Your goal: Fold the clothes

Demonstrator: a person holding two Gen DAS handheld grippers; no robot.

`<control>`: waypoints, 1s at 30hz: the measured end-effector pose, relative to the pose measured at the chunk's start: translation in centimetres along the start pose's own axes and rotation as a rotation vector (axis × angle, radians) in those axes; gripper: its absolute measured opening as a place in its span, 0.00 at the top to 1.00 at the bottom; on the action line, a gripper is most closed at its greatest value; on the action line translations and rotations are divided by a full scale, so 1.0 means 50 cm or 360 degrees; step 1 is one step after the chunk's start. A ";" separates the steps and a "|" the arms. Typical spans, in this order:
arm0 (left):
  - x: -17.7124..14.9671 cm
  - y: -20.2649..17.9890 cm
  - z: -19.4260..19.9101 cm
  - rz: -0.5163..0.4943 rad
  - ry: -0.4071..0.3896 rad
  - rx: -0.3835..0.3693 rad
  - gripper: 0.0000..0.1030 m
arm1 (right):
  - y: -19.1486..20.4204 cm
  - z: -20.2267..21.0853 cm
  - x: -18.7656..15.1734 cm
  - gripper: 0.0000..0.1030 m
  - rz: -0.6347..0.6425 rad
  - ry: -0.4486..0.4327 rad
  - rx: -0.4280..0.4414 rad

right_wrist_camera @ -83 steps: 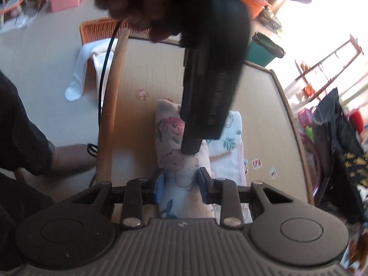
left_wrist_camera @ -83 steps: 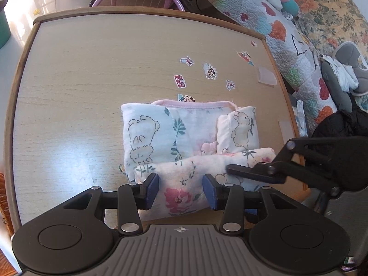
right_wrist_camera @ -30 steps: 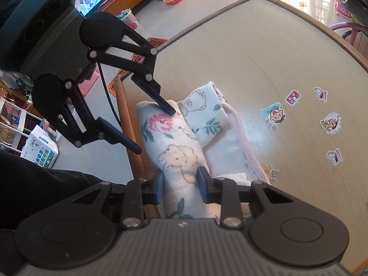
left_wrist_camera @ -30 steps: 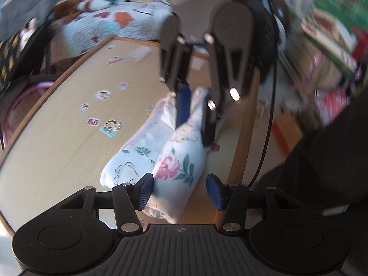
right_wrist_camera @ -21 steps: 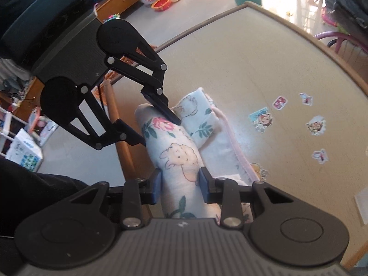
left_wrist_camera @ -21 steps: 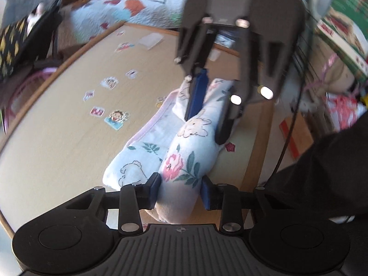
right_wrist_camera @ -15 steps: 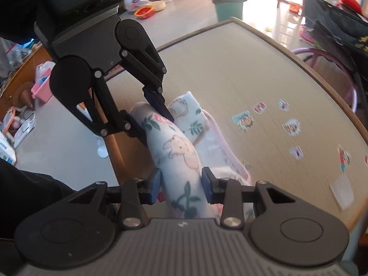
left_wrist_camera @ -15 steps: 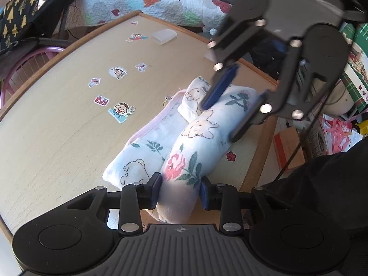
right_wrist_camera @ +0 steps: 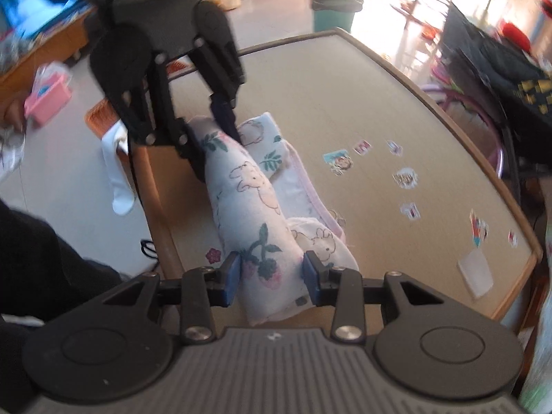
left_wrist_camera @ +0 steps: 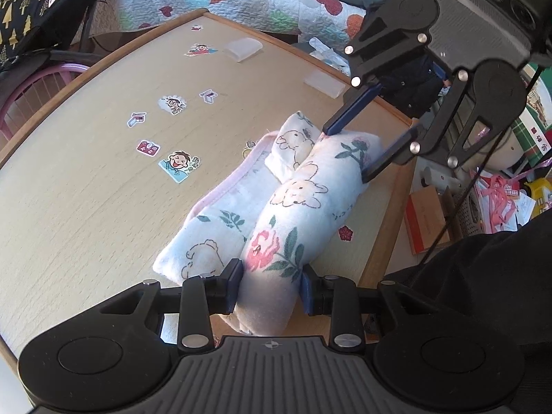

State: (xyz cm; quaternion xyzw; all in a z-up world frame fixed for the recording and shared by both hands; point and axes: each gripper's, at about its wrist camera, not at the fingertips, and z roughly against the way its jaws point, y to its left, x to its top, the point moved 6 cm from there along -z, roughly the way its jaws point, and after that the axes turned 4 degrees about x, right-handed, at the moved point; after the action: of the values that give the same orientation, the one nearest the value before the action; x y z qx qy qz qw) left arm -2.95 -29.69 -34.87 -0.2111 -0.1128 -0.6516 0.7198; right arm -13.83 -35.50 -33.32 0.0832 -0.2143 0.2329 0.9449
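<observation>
The wooden surface carries cartoon stickers and, near its edge by the person, a floral bear-print garment. Its front fold is rolled into a thick tube lying on the flatter folded part. Since half a second ago the roll sits a little higher and the right gripper has swung round slightly; both grips are unchanged. The left gripper has its fingers clamped on one end of the roll, and the right gripper pinches the opposite end.
</observation>
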 end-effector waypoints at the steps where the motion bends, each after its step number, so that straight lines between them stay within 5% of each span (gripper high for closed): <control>1: 0.000 0.000 0.000 -0.0006 0.0000 0.0000 0.66 | 0.005 -0.003 -0.001 0.62 0.0051 0.0021 0.0002; 8: -0.004 0.003 0.001 0.0055 0.0002 -0.0031 0.65 | -0.036 -0.005 0.011 0.78 -0.0299 0.0143 0.0205; 14: -0.014 0.000 0.010 0.0185 0.0017 -0.0191 0.65 | -0.065 -0.005 0.003 0.79 -0.0481 0.0198 0.0335; 30: -0.044 0.023 0.029 0.1002 -0.0252 0.0099 0.61 | -0.124 -0.030 0.015 0.76 -0.0628 0.0308 0.0379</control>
State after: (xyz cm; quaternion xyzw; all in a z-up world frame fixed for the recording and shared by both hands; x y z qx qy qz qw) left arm -1.92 -27.03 -34.73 -0.2635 -0.1174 -0.3748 0.8811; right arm -9.76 -40.26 -34.68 0.2117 -0.0736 0.0745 0.9717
